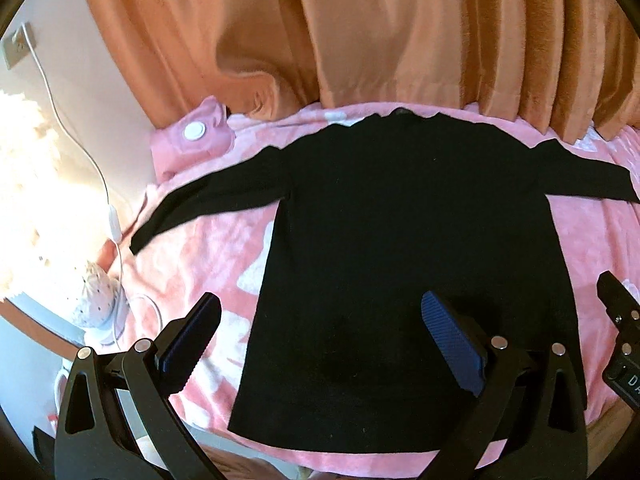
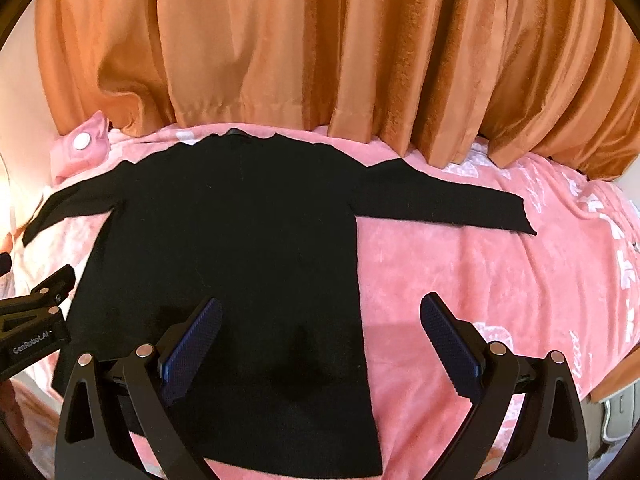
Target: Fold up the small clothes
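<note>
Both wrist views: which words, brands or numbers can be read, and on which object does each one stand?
"GenRobot.AI": on the left gripper's black body, right wrist view.
"DA", cut off: on the right gripper's body, left wrist view.
White script on the pink blanket: too distorted to read.

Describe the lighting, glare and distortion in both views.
Left wrist view: blown-out glare at the left edge, fisheye bending the bed, sweater a detail-less black. Right wrist view: even warm light from the curtain, same bending, dark corners.
</note>
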`<act>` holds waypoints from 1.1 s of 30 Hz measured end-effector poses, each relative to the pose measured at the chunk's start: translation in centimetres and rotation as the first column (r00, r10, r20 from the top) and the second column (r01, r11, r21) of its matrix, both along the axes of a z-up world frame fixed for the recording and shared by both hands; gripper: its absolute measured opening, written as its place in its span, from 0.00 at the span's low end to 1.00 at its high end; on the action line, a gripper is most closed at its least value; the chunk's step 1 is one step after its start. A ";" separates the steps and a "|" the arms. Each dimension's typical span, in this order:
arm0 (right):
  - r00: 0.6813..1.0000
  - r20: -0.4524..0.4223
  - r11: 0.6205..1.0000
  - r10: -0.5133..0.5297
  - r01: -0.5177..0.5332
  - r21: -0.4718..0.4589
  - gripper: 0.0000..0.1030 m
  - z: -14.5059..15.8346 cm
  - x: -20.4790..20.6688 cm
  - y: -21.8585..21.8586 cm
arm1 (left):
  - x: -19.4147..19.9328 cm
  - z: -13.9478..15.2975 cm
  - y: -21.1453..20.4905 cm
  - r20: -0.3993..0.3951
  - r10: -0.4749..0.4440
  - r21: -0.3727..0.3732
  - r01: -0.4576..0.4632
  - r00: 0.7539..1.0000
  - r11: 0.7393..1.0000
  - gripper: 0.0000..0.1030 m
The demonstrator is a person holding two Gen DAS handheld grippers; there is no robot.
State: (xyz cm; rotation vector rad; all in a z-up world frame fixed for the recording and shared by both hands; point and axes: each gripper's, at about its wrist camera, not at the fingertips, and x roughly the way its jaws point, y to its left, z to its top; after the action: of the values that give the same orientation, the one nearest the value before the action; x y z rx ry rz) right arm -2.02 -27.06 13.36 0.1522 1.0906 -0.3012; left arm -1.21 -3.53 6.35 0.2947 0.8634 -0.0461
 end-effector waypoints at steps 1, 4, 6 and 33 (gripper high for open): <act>1.000 -0.003 1.000 -0.001 0.001 0.000 0.95 0.2 0.0 0.0 | -0.2 0.2 -0.1 0.000 -0.005 0.000 0.005 1.000 1.000 0.95; 1.000 -0.001 1.000 -0.011 0.011 0.013 0.95 0.5 -0.5 -0.1 | -0.8 0.4 -0.2 -0.007 -0.016 -0.005 0.016 1.000 1.000 0.95; 1.000 -0.007 1.000 -0.017 0.017 0.021 0.95 0.4 -0.7 -0.2 | -0.8 0.3 -0.3 -0.019 -0.018 -0.001 0.018 1.000 1.000 0.95; 0.998 -0.065 1.000 -0.003 0.003 0.004 0.95 0.0 -3.4 1.1 | -3.2 -0.8 -0.3 -0.052 -0.029 -0.015 0.029 0.998 0.999 0.95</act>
State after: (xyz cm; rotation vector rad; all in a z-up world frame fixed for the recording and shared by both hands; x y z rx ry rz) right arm -5.42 -25.98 13.35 0.1485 1.1558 -0.3084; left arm -4.40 -3.81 5.60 0.2935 0.9106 -0.0874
